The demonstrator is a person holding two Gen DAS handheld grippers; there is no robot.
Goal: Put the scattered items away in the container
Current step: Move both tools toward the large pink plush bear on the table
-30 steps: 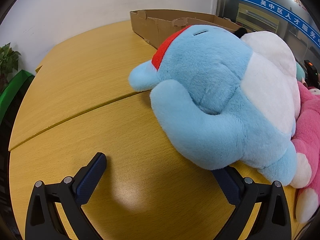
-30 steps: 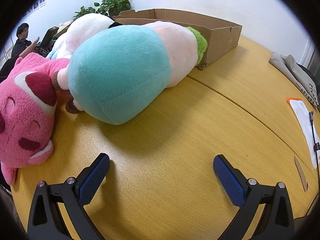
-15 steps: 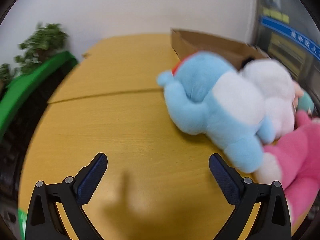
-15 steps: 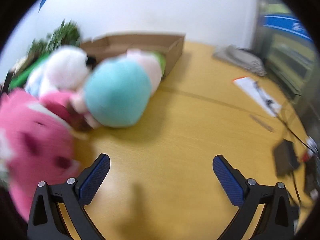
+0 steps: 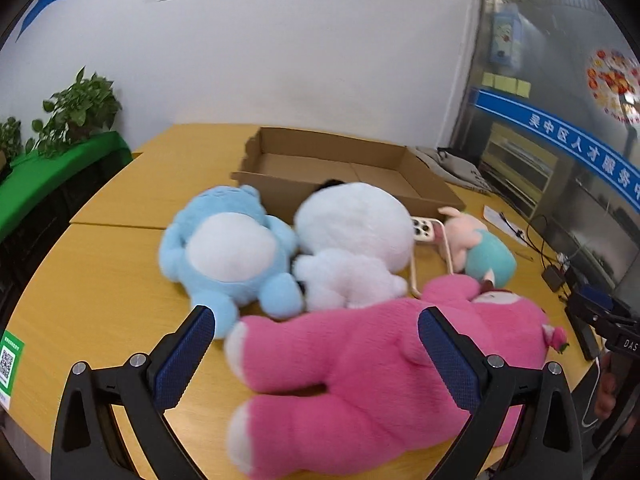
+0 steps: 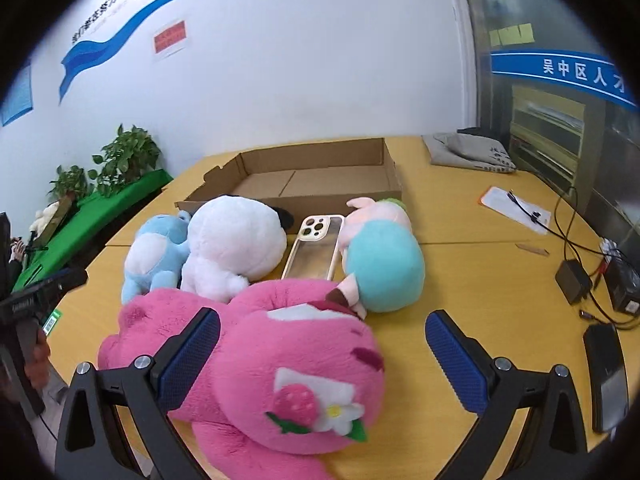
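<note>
We hold both tongs spread wide and empty above the near edge of the desk [image 5: 100, 240], with nothing between either pair of blue pads. The left tongs [image 5: 316, 344] look down on the body and legs of the pink bear [image 5: 360, 364], which lies directly below and just ahead of them; the right tongs [image 6: 322, 346] hang over its head, the strawberry patch almost under the left pad. So the bear lies crosswise to us, its long axis running from one pair of tongs to the other, and each pair is about equally near its own end. Beyond the bear, further ahead of the tongs, the blue toy [image 5: 224, 256] and the white toy [image 5: 352, 240] lie side by side and touching, with the teal and pink toy [image 6: 380, 264] off toward the right tongs and a clear phone case [image 6: 316, 248] flat on the desk between the white toy and the teal one. The cardboard box [image 6: 394, 176] sits beyond them all, open, and empty so far as we can see, so none of the tidying is done yet. We judge the bear the natural first pick, and since it lies sideways, a grip across its narrow middle or limbs should suit better than one along its length.
</note>
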